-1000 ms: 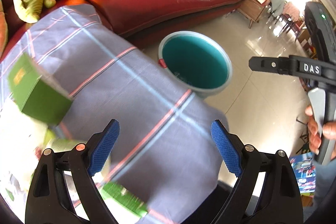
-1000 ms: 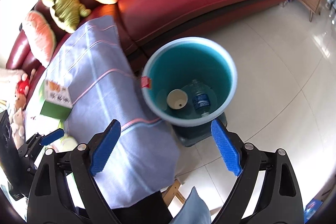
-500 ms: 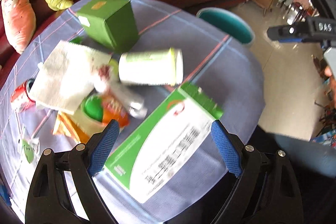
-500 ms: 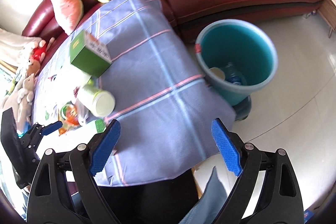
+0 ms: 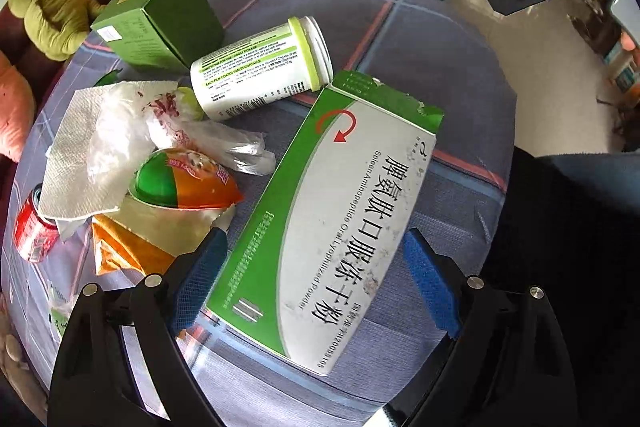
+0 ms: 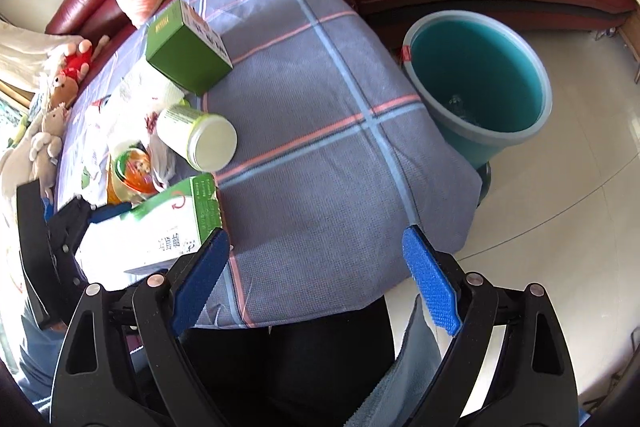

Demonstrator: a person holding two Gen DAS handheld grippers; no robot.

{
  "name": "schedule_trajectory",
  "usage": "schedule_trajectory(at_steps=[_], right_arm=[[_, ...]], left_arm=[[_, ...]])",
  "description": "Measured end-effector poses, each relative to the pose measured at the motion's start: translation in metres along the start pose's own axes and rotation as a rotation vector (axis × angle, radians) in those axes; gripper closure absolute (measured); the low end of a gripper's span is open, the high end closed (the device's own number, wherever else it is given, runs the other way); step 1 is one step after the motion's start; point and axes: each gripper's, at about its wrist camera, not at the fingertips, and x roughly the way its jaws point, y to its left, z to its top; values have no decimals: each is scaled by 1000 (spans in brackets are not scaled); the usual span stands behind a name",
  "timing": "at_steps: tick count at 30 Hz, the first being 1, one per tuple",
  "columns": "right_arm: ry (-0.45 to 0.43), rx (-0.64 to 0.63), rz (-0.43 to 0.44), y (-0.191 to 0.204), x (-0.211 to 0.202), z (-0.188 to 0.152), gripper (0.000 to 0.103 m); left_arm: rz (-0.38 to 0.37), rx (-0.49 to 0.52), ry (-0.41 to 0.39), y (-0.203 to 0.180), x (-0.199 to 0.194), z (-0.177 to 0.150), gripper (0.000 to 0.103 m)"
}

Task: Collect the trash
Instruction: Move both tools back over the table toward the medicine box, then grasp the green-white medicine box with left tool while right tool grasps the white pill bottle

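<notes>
Cardboard, light and crushable: the green-and-white medicine carton (image 5: 328, 227) lies lower centre between the wide-open, empty left claw (image 5: 312, 279). Best gripped across its narrow width. Right claw (image 6: 316, 279) gapes empty too.

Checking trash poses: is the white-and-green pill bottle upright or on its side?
On its side: the pill bottle lies flat on the tablecloth, its round end facing sideways.

Black clamp-style tool (image 5: 316, 279) arms, silver rivets, ribbed blue pads (image 6: 430, 289), white "DA" lettering.

- Bright daylight, mostly sharp.
- Window glare bounces off the tiled floor (image 6: 580, 155).
- Heavy fisheye bending with dark corners.
- Teal bucket (image 6: 476, 79) looks slightly soft.
</notes>
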Motion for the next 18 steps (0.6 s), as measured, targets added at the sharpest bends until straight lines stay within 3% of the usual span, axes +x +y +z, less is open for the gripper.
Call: schedule_trajectory(at_steps=[4, 7, 12, 18], right_arm=[[32, -30, -12, 7, 9, 1, 19], [50, -45, -24, 10, 15, 3, 19], [75, -89, -49, 17, 22, 10, 19], [85, -142, -38, 31, 25, 24, 19]], left_arm=[[-45, 58, 49, 0, 17, 3, 13], [-46, 71, 29, -6, 24, 3, 14], [-115, -38, -58, -1, 14, -4, 24], [-183, -167, -140, 13, -21, -26, 25]])
